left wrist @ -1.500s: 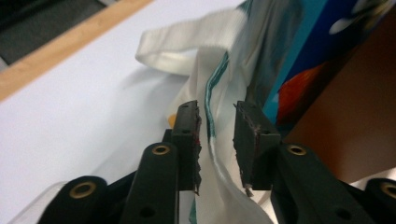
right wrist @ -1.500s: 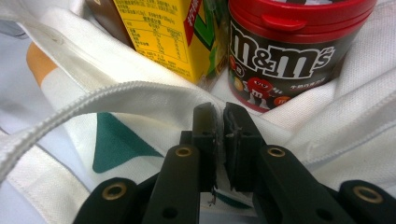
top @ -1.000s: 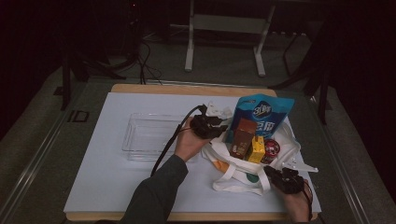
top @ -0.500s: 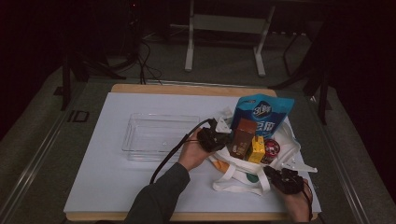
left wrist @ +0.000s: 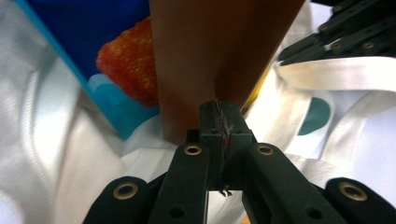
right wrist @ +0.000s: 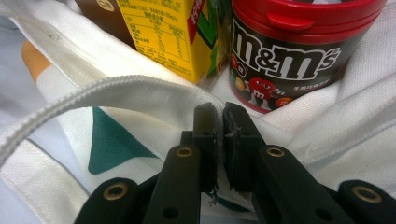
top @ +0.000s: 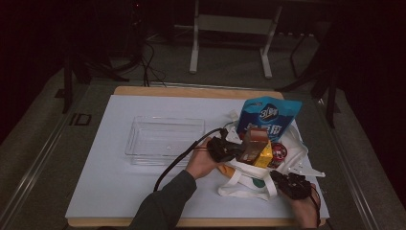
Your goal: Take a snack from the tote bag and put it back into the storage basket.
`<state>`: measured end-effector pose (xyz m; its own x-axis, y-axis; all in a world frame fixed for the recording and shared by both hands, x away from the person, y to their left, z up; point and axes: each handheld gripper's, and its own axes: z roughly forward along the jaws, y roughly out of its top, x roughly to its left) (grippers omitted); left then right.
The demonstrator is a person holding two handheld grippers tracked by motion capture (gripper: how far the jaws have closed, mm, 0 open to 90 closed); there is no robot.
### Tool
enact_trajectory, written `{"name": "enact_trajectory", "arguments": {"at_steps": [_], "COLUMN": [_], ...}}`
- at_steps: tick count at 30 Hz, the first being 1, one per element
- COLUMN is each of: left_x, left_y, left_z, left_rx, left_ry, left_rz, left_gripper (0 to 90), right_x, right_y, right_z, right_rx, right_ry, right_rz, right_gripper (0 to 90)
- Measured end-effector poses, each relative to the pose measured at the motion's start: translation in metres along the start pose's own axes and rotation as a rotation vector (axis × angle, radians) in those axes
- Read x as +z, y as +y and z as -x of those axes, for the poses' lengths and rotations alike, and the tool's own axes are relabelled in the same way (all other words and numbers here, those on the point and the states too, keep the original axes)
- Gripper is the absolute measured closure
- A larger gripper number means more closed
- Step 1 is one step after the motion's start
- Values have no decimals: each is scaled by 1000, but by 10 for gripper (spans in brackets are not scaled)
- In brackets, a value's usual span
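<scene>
A white tote bag (top: pixel 249 179) lies at the table's right with a blue snack bag (top: pixel 270 115), a brown carton (top: pixel 253 141), a yellow carton (top: pixel 264 155) and a red-lidded M&M's tub (top: pixel 279 153) in its mouth. My left gripper (top: pixel 234 152) is shut, its tips (left wrist: pixel 219 109) right against the lower part of the brown carton (left wrist: pixel 210 46); I see nothing clearly between the pads. My right gripper (top: pixel 280 177) is shut on the bag's white rim (right wrist: pixel 140 93), just below the tub (right wrist: pixel 289 51) and the yellow carton (right wrist: pixel 163 32).
A clear plastic tray (top: pixel 165 139) stands on the white mat (top: pixel 119 191) left of the bag. The left gripper's cable (top: pixel 177 163) trails across the mat beside it. Behind the wooden table's far edge (top: pixel 191 91), stand legs rest on the floor.
My left hand has moved right and down from beside the tray to the brown carton at the bag's mouth. The right hand has stayed where it was.
</scene>
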<state>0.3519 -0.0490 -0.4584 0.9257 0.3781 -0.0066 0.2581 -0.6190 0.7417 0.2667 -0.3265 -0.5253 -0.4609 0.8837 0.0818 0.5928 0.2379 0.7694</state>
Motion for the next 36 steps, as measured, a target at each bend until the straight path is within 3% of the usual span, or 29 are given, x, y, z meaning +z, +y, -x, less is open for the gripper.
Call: {"name": "enact_trajectory", "arguments": {"at_steps": [1, 2, 6, 9, 16, 27, 33, 36], "left_x": [-1, -2, -9, -15, -30, -37, -34, -32], "left_y": [-1, -1, -1, 2, 8, 21, 28, 30], "left_z": [-4, -6, -10, -11, -14, -24, -25, -29], "left_rx": [-5, -15, -22, -25, -19, -13, 4, -10], "left_ry": [-5, -15, -26, -31, -64, -136, -134, -145], "left_rz": [-1, 4, 29, 45, 137, 203, 219, 232], "left_gripper": [886, 799, 679, 638, 469, 290, 221, 211], "right_x": [0, 0, 0, 0, 0, 0, 0, 0], "right_y": [0, 0, 0, -1, -1, -3, -3, -3], "right_z": [0, 0, 0, 1, 2, 5, 5, 6], "right_rx": [1, 1, 4, 7, 11, 26, 29, 29], "right_ry": [1, 2, 4, 7, 11, 32, 38, 39], "right_rz": [1, 2, 2, 4, 8, 21, 22, 23], "right_gripper": [839, 838, 838, 838, 838, 837, 836, 836]}}
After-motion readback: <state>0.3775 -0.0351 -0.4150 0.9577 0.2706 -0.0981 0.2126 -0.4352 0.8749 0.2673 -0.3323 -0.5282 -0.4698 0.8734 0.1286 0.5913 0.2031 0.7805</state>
